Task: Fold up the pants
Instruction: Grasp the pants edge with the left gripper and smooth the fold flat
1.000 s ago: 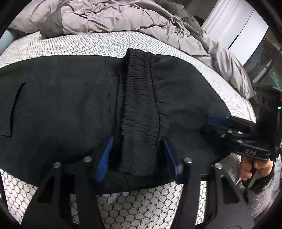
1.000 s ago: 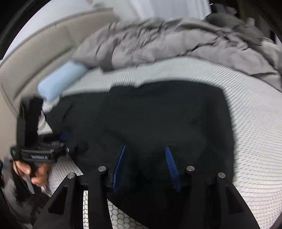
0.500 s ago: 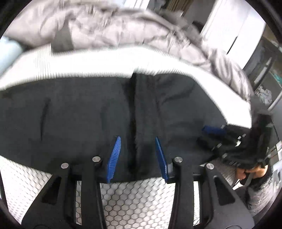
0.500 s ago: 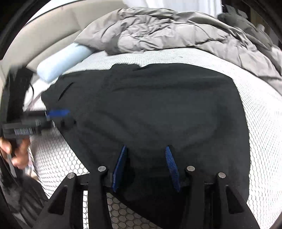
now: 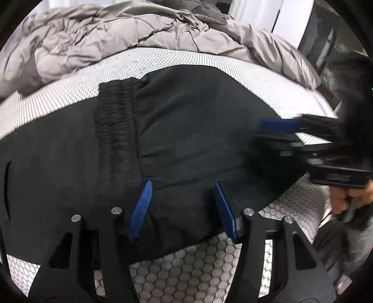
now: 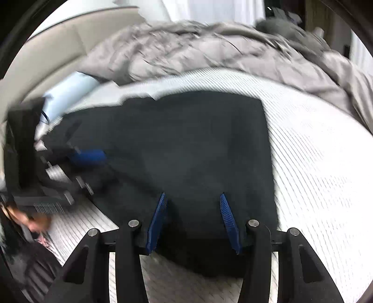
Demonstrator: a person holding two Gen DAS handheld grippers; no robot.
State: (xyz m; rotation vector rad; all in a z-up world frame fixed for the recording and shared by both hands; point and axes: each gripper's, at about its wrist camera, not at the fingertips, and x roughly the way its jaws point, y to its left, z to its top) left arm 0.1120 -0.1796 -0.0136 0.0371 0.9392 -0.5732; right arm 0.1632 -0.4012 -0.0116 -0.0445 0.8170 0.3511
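Black pants (image 5: 186,139) lie folded flat on a bed, the elastic waistband (image 5: 116,125) folded onto the cloth left of middle. My left gripper (image 5: 183,186) is open over the near edge of the pants, just right of the waistband, holding nothing. My right gripper (image 6: 192,198) is open over the near edge of the pants (image 6: 186,151) in the blurred right wrist view. It shows at the right of the left wrist view (image 5: 279,127), at the pants' right end. The left gripper shows at the left of the right wrist view (image 6: 88,156).
A crumpled grey duvet (image 5: 116,35) is heaped along the far side of the bed. The white honeycomb mattress cover (image 5: 186,275) shows around the pants. A light blue bolster (image 6: 67,93) lies at the far left by a beige headboard (image 6: 58,46). White cupboards (image 5: 268,18) stand at the back right.
My left gripper has moved right off the waistband and opened wider. My right gripper has stayed open over the pants' edge while its view swung and blurred.
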